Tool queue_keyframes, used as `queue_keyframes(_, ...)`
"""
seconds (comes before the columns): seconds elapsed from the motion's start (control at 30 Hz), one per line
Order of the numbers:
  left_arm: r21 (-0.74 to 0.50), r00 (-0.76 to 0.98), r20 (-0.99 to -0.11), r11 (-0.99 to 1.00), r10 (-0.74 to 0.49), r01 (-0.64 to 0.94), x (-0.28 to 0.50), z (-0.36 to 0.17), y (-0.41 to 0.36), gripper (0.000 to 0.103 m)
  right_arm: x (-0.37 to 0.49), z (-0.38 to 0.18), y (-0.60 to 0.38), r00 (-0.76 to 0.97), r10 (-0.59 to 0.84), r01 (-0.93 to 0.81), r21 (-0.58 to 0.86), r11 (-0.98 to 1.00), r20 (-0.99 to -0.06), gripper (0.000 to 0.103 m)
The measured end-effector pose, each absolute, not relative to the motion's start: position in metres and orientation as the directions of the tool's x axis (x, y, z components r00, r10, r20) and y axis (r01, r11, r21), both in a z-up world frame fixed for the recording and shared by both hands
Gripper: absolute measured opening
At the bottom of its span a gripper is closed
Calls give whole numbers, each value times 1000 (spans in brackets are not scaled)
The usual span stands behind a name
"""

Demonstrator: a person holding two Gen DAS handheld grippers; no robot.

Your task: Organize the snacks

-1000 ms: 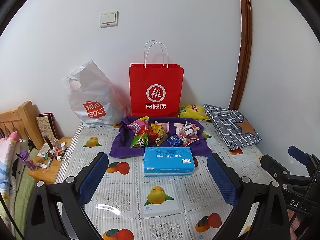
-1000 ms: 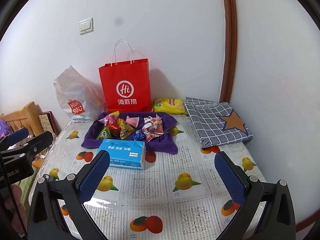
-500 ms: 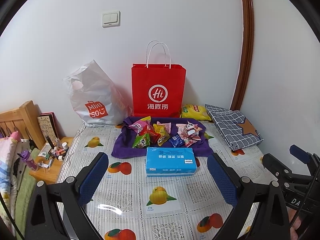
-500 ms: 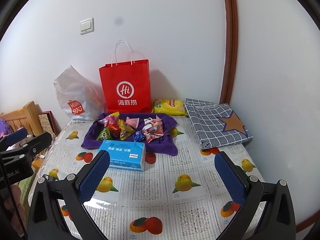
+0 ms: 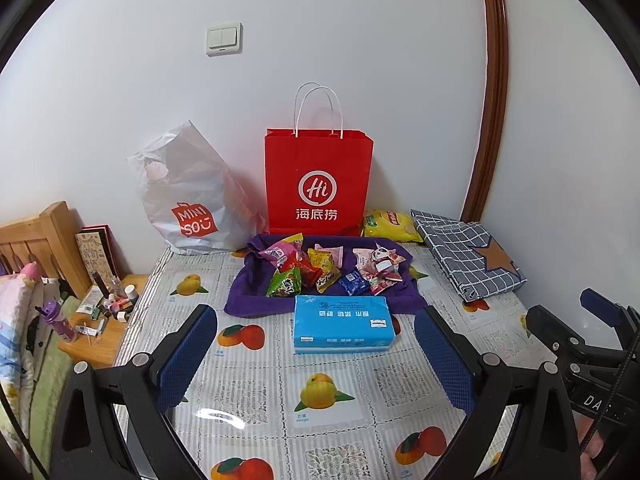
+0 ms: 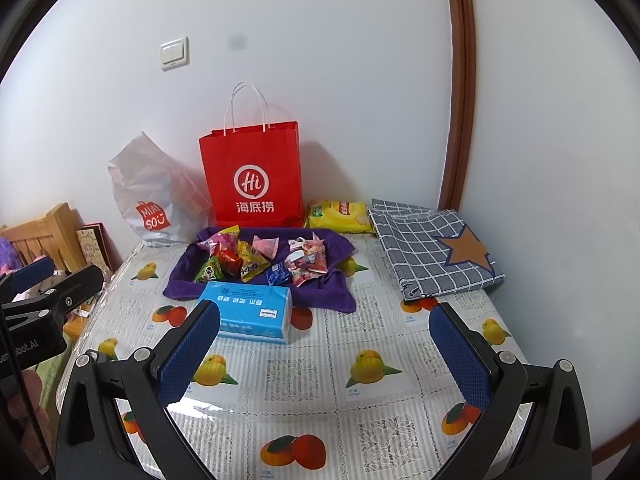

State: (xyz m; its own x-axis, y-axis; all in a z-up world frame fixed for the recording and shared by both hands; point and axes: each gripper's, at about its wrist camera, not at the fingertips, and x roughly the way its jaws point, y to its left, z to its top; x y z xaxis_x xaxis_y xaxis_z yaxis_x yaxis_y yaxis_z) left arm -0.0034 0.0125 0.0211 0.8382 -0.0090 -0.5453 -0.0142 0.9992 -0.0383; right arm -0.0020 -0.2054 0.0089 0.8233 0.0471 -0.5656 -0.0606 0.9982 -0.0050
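Left wrist view: left tongs [image 5: 316, 354] wide, empty, above the surface [image 5: 256, 396] near edge; right tongs [image 6: 324, 354] likewise. Beyond: tissue box [image 5: 342, 326], then snacks [image 5: 320, 270] heaped on purple cloth [image 5: 244, 298] toward the far edge. Stage unclear; any pick needs a reach past the box.

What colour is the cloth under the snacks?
Purple cloth, clearest in the right wrist view.

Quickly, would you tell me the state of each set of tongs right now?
Left tongs: open, holding nothing.
Right tongs: open, holding nothing.
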Motion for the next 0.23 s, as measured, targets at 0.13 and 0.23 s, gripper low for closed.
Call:
queue_keyframes(0.13,-33,839,-544,999,-5,-15,-3,21,12,100,-3,9,-203,825,65,-78,1,997,-562,103)
queue_keyframes(0.23,-19,851,-524,1000,-7,-4,-5,22,10,100,-2,10,-203,824,100,-106,22,994,-558,103)
